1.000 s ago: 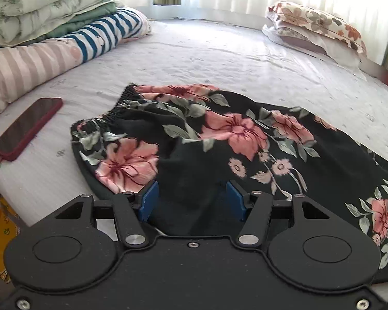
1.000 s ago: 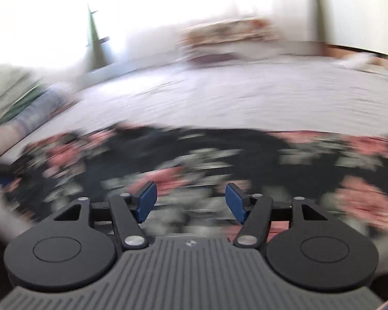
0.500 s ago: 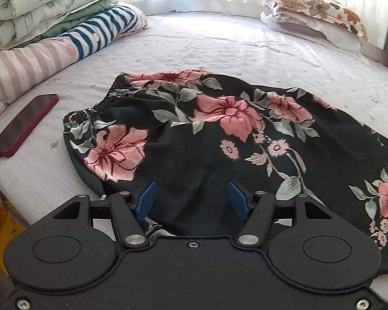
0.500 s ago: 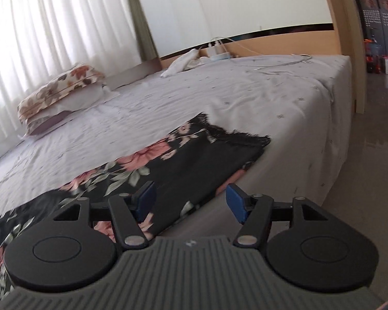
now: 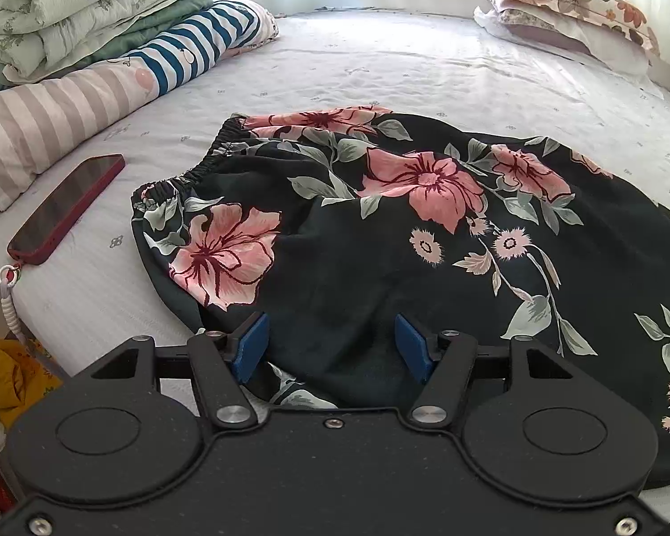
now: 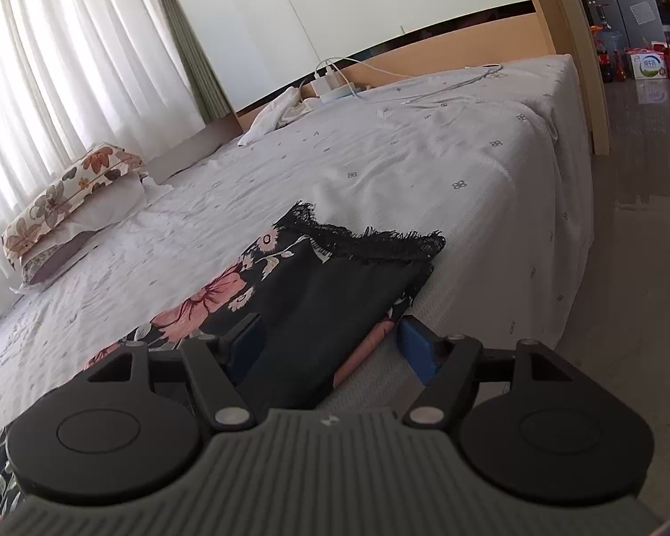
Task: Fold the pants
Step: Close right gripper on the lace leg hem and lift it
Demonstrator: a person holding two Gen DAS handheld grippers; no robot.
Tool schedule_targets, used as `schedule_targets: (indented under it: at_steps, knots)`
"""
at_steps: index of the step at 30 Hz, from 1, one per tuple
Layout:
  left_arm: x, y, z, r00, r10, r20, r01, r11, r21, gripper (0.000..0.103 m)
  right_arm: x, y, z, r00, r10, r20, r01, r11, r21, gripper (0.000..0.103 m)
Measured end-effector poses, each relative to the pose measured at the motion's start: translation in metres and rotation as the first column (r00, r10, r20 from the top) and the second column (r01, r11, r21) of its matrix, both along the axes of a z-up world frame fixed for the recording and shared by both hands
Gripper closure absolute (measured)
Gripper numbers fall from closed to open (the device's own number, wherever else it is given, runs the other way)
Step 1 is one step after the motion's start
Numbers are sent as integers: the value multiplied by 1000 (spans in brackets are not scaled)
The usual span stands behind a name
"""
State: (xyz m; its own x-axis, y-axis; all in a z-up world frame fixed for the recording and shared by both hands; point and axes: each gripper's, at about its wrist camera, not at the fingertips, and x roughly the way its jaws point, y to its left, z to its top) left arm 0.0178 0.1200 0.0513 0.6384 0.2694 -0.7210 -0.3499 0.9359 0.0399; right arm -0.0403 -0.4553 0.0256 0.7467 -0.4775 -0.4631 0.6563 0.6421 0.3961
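Black pants with pink flowers (image 5: 379, 223) lie flat on the bed, elastic waistband (image 5: 192, 169) at the left. My left gripper (image 5: 330, 344) is open at the near edge of the waist end, with dark fabric between its blue pads (image 5: 252, 344). In the right wrist view the leg end of the pants (image 6: 326, 286) with its black lace hem (image 6: 370, 241) lies near the bed's edge. My right gripper (image 6: 330, 348) is open over the near edge of that leg end.
A red phone (image 5: 67, 210) with a cord lies left of the waistband. Folded quilts and striped bedding (image 5: 89, 44) are stacked at far left. Floral pillows (image 5: 567, 13) lie at the far side. The bed edge (image 6: 536, 268) drops to the floor (image 6: 638, 268) at right.
My right gripper swung right from the middle of the pants to the leg end and moved closer to it. My left gripper drew back slightly and stays open at the waist end.
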Motion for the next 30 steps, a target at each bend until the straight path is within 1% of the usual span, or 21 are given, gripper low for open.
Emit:
schedule_targets:
  at_steps: [3,5,7,9,10,13,15,17,19,20,21,23,26,28,30]
  knots:
    - [1,-1,-1,1000,-2,0,2,1000,8,41,0,2,4,1000,-5,30,6,1000,-14,29]
    - [1,-2,-1,1000,0,-1,0,1000,8,41,2,6,7,999,24,41,-23,999,-32,32]
    - [1,-1,-1,1000,2,0,-2,1000,4,41,7,5,5,1000,17,23,-17,1000,-21,35]
    - [1,-1,-1,1000,2,0,-2,1000,4,41,6,1,2,999,-14,38,14,1000,9,37]
    - [1,-1,-1,1000,2,0,-2,1000,5,41,3,-3,1,998,-26,56,25,999,28,35]
    - [1,0,-2,1000,3,1,-3,1000,7,41,-1,-17,-3,992,-49,119,36,994,108,37]
    - [1,1,-2,1000,6,0,-6,1000,5,41,-4,-30,-7,982,-74,173,43,983,179,39]
    - [1,1,-2,1000,11,2,-11,1000,3,41,-7,-44,-12,971,-106,215,48,964,260,46]
    - [1,1,-2,1000,12,3,-12,1000,3,41,-8,-54,-18,963,-124,239,41,945,324,49]
    - [1,1,-2,1000,11,3,-11,1000,4,41,-7,-57,-20,962,-120,244,31,940,339,50]
    - [1,1,-2,1000,11,2,-11,1000,5,41,-4,-60,-21,965,-106,240,19,940,339,52]
    - [1,1,-2,1000,10,3,-10,1000,4,41,4,-65,-21,973,-85,214,8,940,341,60]
    - [0,2,-1,1000,11,5,-11,1000,0,41,17,-72,-24,979,-66,193,-8,933,359,66]
    - [-1,3,0,1000,14,10,-14,1000,-4,41,25,-73,-22,985,-46,166,-14,938,347,66]
    - [-2,4,0,1000,18,14,-18,1000,-7,41,34,-71,-18,991,-25,131,-18,948,317,71]
